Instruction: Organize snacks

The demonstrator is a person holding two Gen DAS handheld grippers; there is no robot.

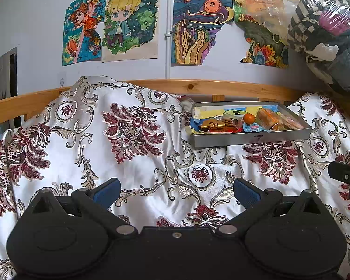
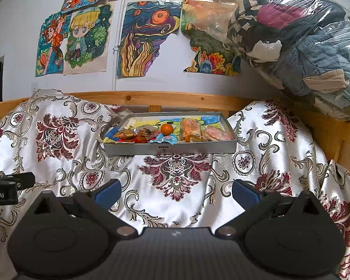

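A shallow grey box (image 1: pixel 252 138) (image 2: pixel 170 148) rests on the floral bedspread by the wooden headboard. Inside lie an orange (image 1: pixel 248 118) (image 2: pixel 166 128), a gold-wrapped snack (image 1: pixel 211 124) (image 2: pixel 124 134), cookies in clear wrap (image 1: pixel 229 120) (image 2: pixel 144 131), a blue jelly cup (image 1: pixel 253 128) (image 2: pixel 164 138) and two wrapped bread packs (image 1: pixel 267 119) (image 2: pixel 191 129). My left gripper (image 1: pixel 176 192) stands open and empty, well short of the box. My right gripper (image 2: pixel 176 192) is open and empty too, in front of the box.
The white and maroon floral bedspread (image 1: pixel 128 144) (image 2: pixel 179 170) lies in folds. A wooden bed rail (image 1: pixel 221 87) (image 2: pixel 151 98) runs behind the box. A clear plastic bag of clothes (image 1: pixel 329 35) (image 2: pixel 303 42) sits at the right. Drawings hang on the wall.
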